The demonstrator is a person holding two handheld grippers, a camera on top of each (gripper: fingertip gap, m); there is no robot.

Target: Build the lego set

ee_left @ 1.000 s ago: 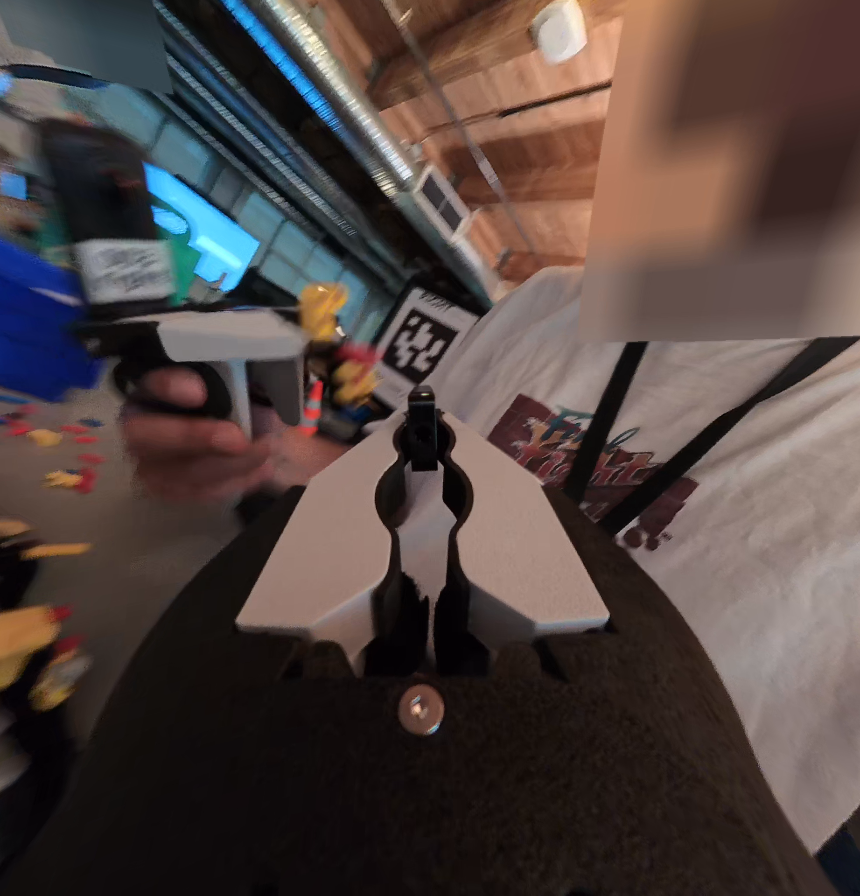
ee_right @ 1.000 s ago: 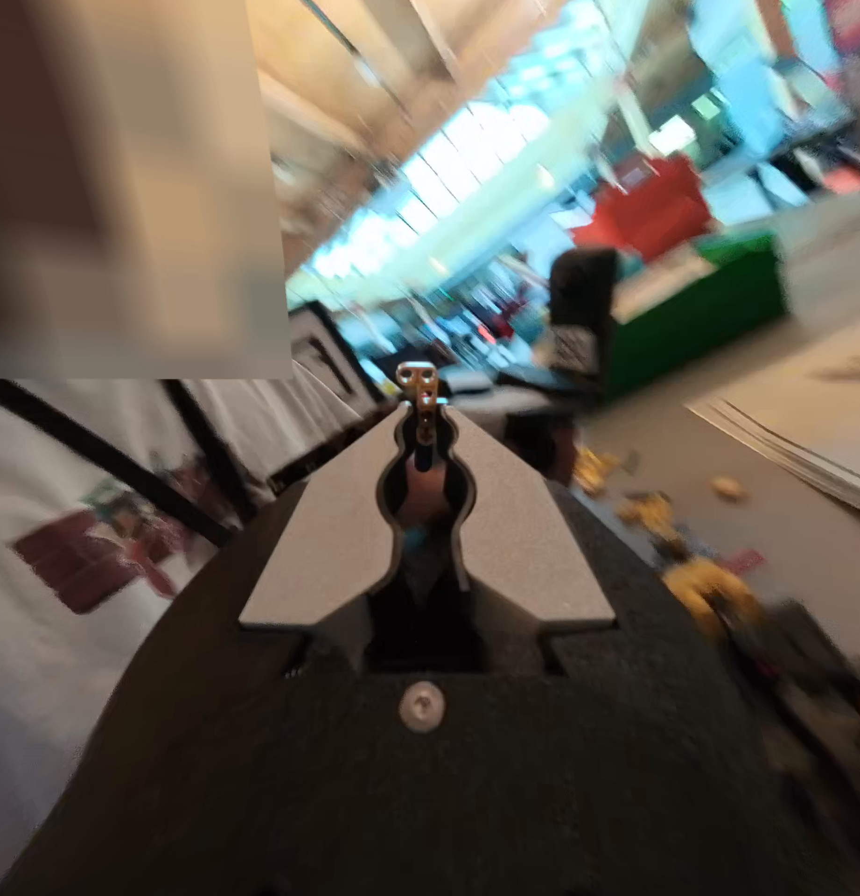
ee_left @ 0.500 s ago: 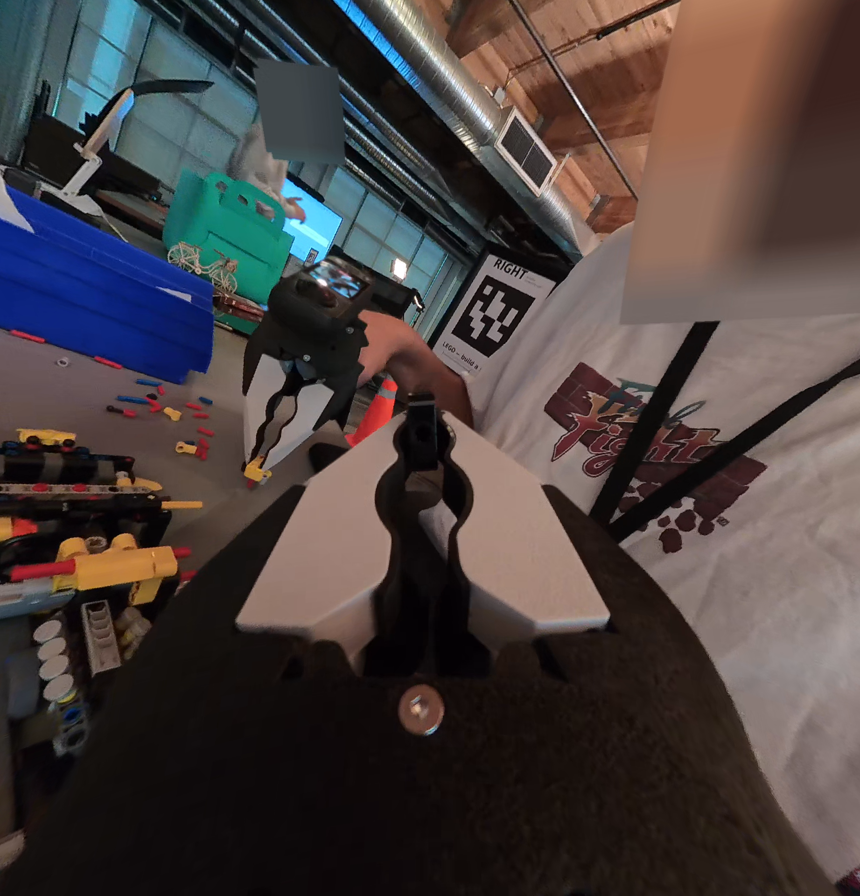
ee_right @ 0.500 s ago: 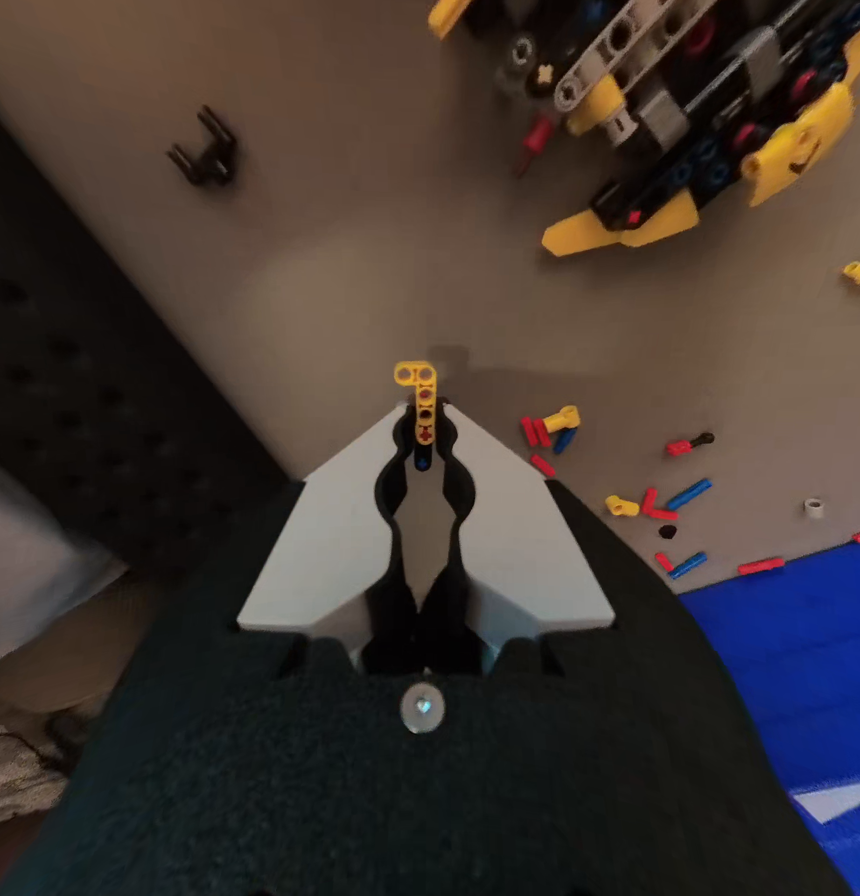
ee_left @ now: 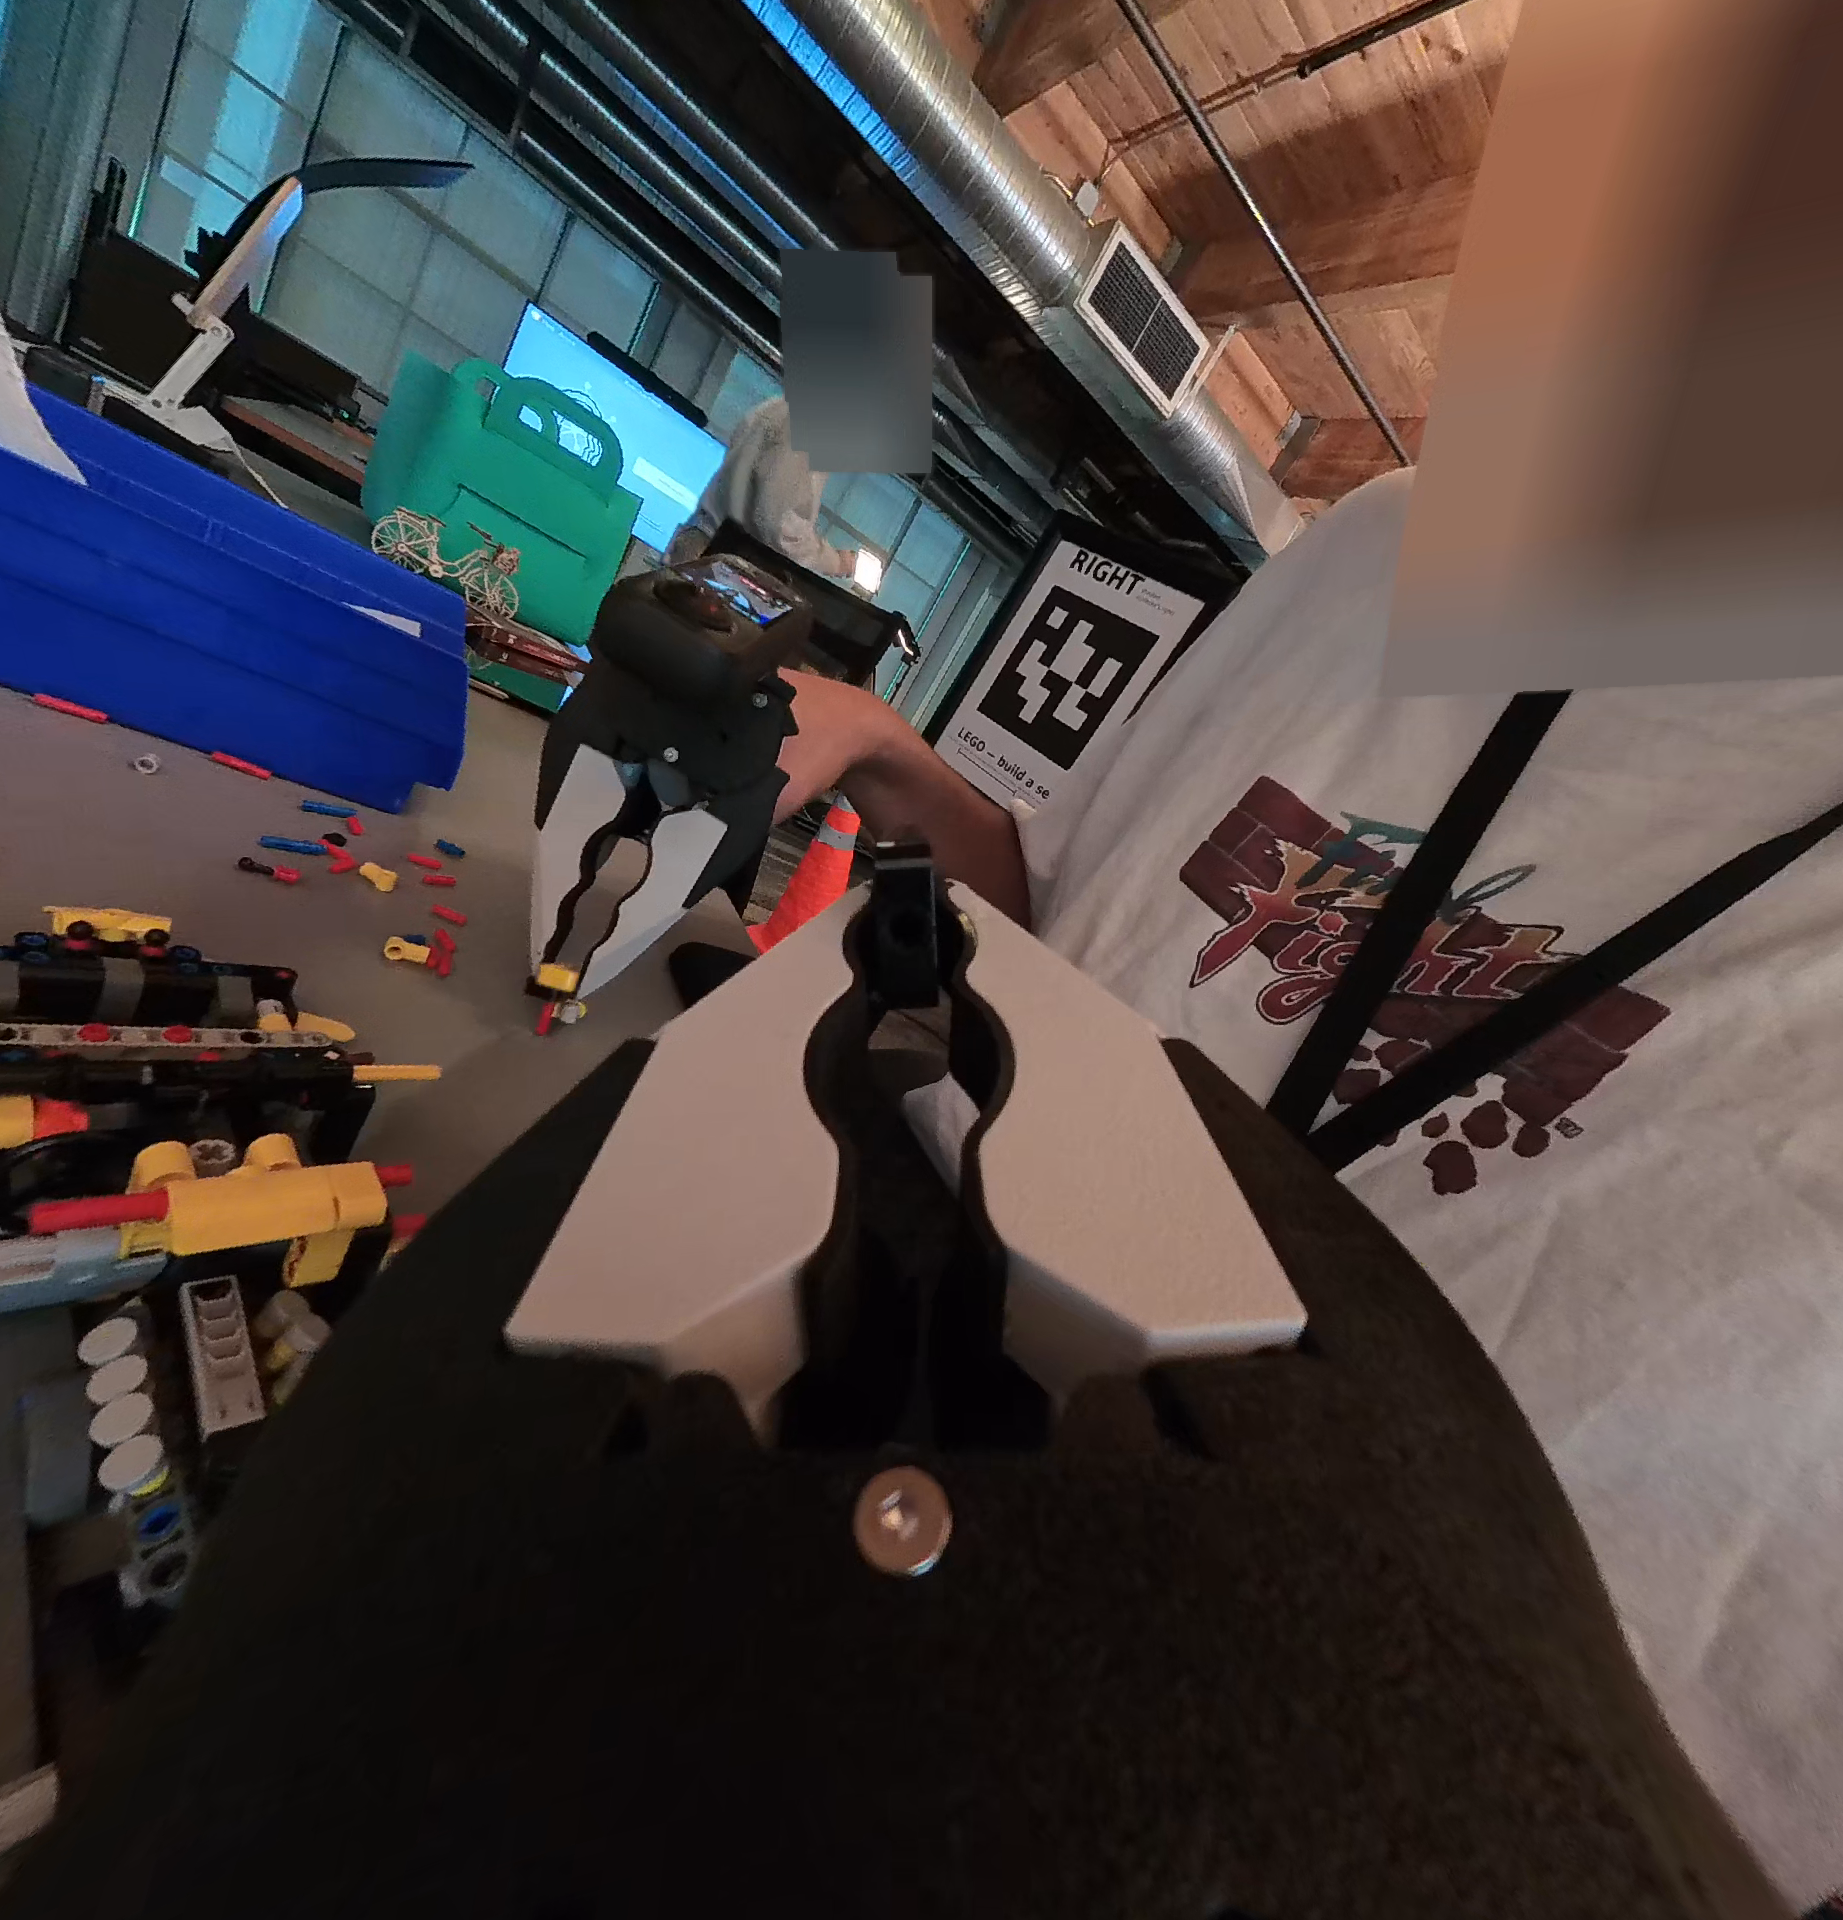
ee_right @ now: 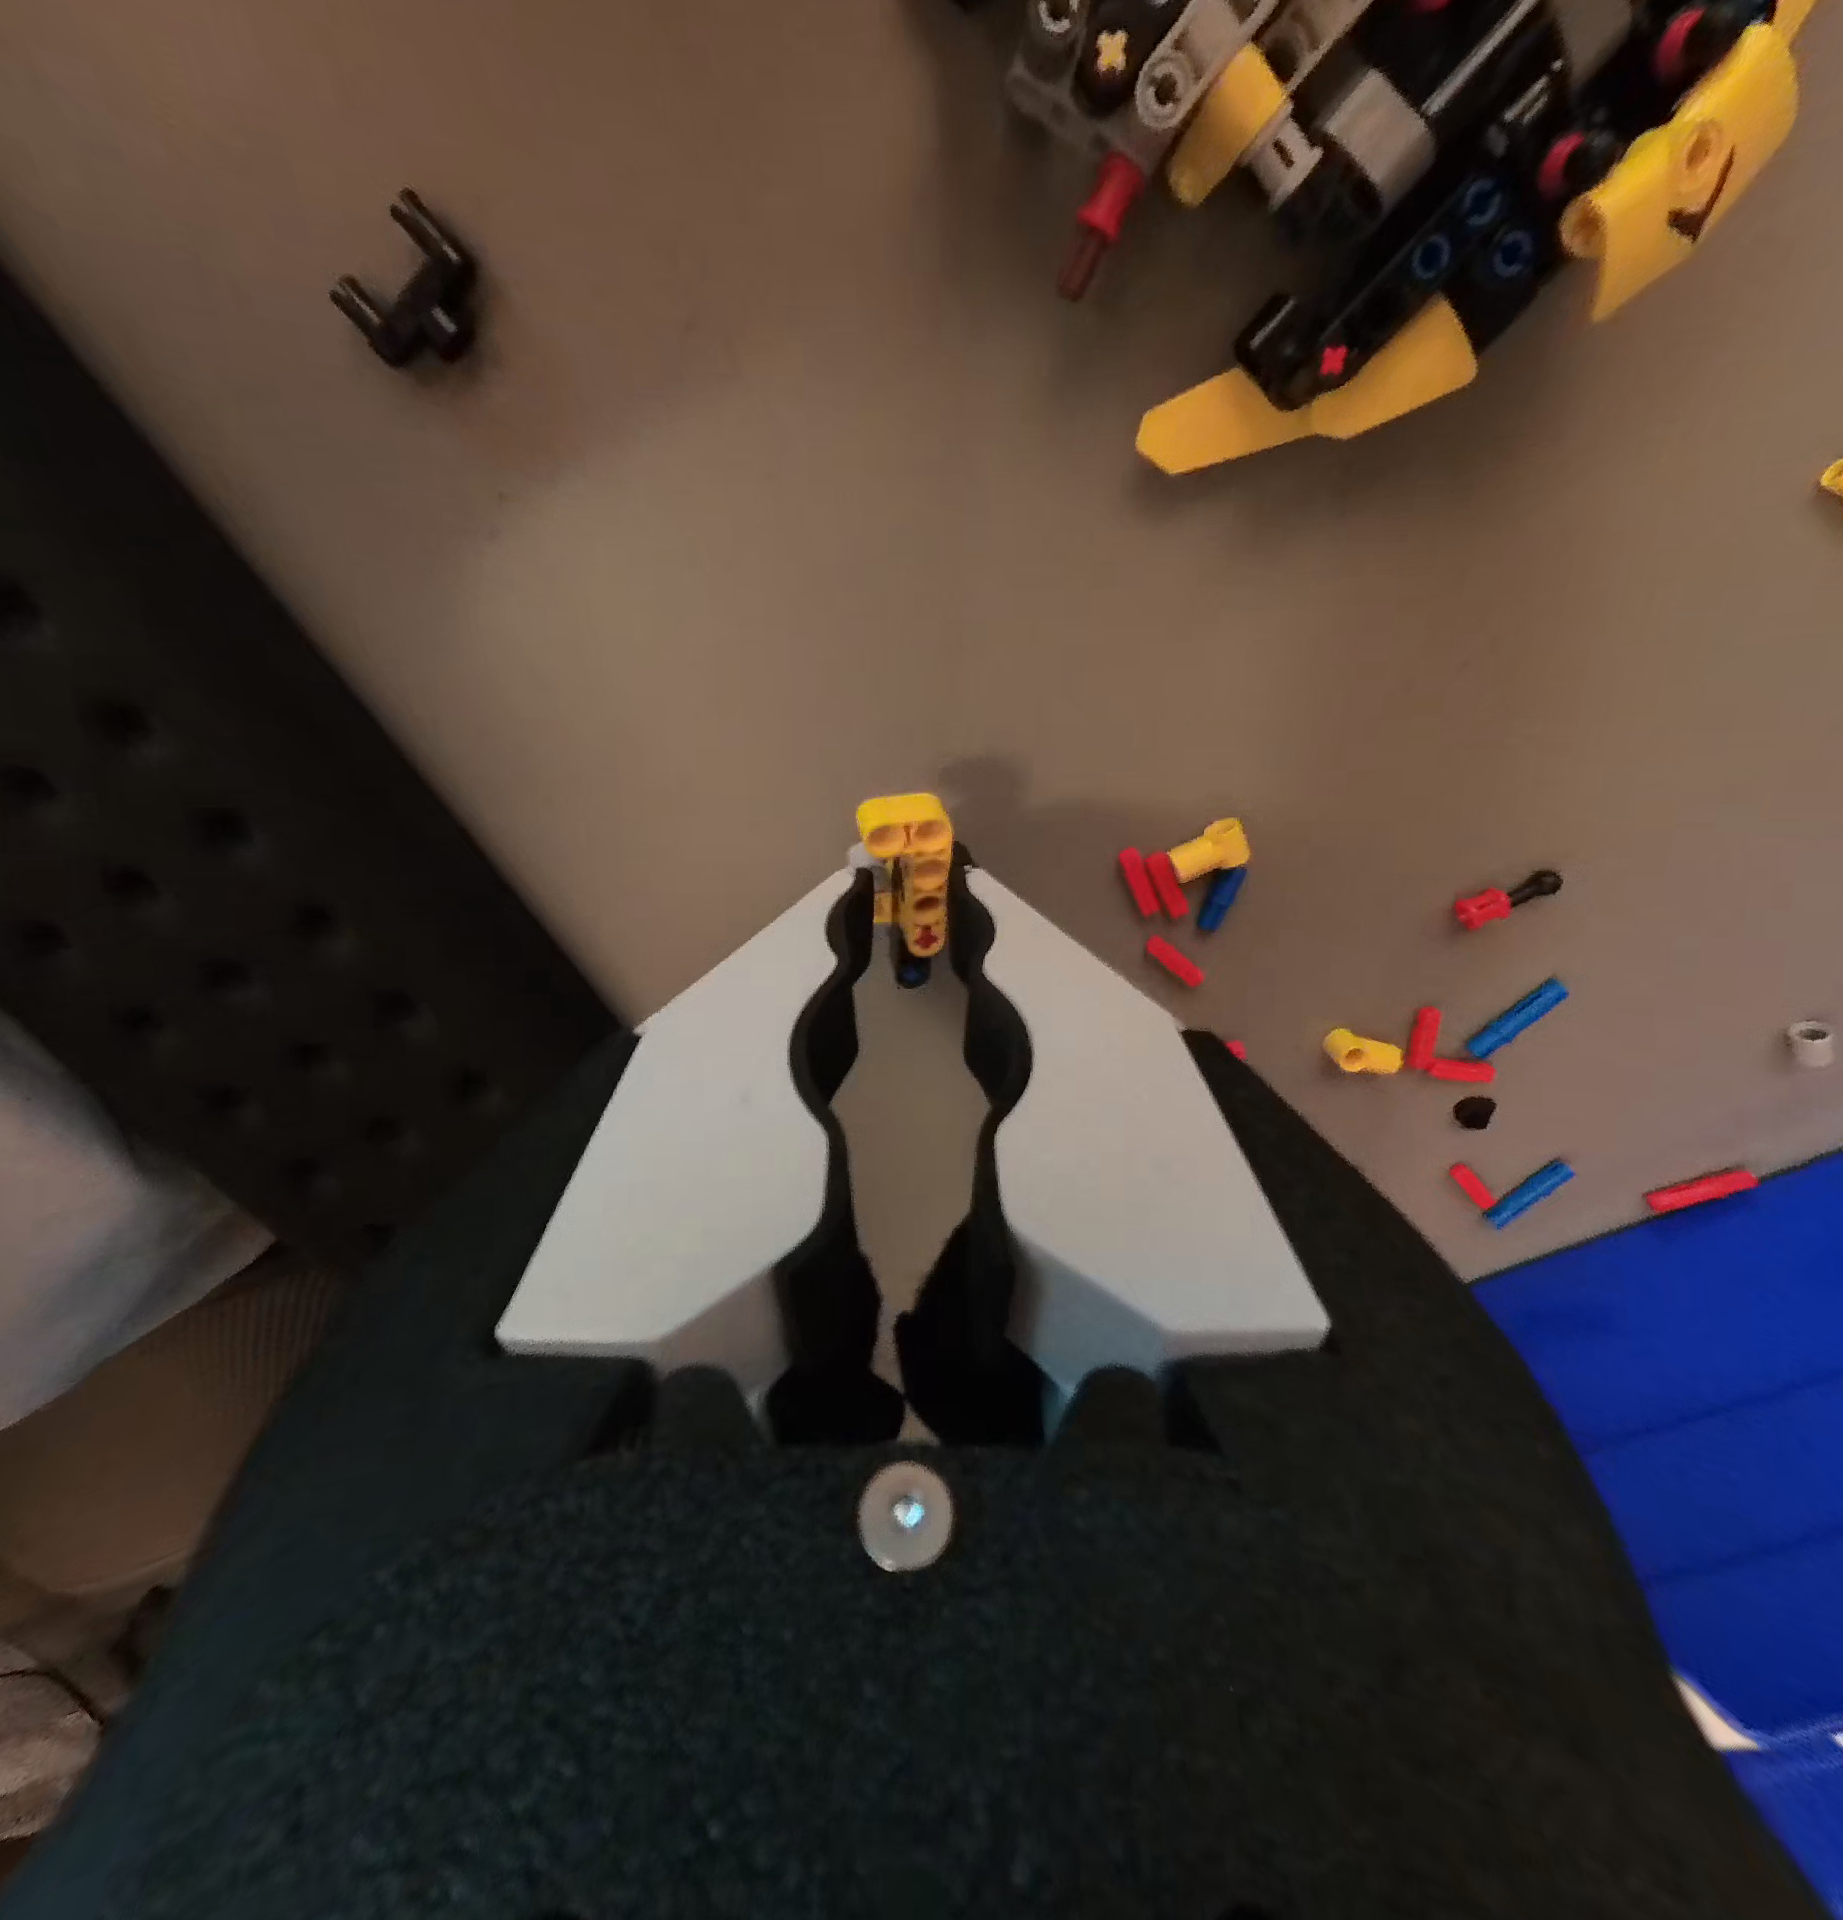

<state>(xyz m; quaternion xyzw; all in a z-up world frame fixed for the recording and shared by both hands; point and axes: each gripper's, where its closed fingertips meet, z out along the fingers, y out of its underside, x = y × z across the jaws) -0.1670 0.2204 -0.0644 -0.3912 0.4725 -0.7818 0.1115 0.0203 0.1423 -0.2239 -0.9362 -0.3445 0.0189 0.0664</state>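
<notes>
**Two Small Parts Held Ready, Model Waiting on the Bench**

Seen in the right wrist view: right gripper [ee_right: 909, 894] pointed down at the grey bench [ee_right: 688, 582], jaws closed on a small yellow L-shaped beam [ee_right: 915, 873] carrying a red and a blue pin. Beam pinched by its long leg, short leg left sticking out past the tips, probably so the free holes could be offered to the build. Same gripper [ee_left: 569, 966] found in the left wrist view, left of centre, tip low over the bench.

Left gripper [ee_left: 904, 925] raised at mid-frame, turned toward the person's white shirt [ee_left: 1519, 1299], jaws clamped on one black piece [ee_left: 904, 930]. Likely kept off the bench to hold that piece ready for mating with the beam.

Partly built yellow-and-black model [ee_right: 1416, 208] sat at the upper right of the right wrist view, well apart from both held parts; shown again at the left edge of the left wrist view [ee_left: 148, 1122].

Counted: two grippers, one part in each. One loose black clip [ee_right: 408, 286] at upper left. Scattered pins [ee_right: 1478, 1049] at right, roughly a dozen and a half in red, blue and yellow. One blue bin [ee_left: 200, 613], one orange cone [ee_left: 818, 873].
</notes>
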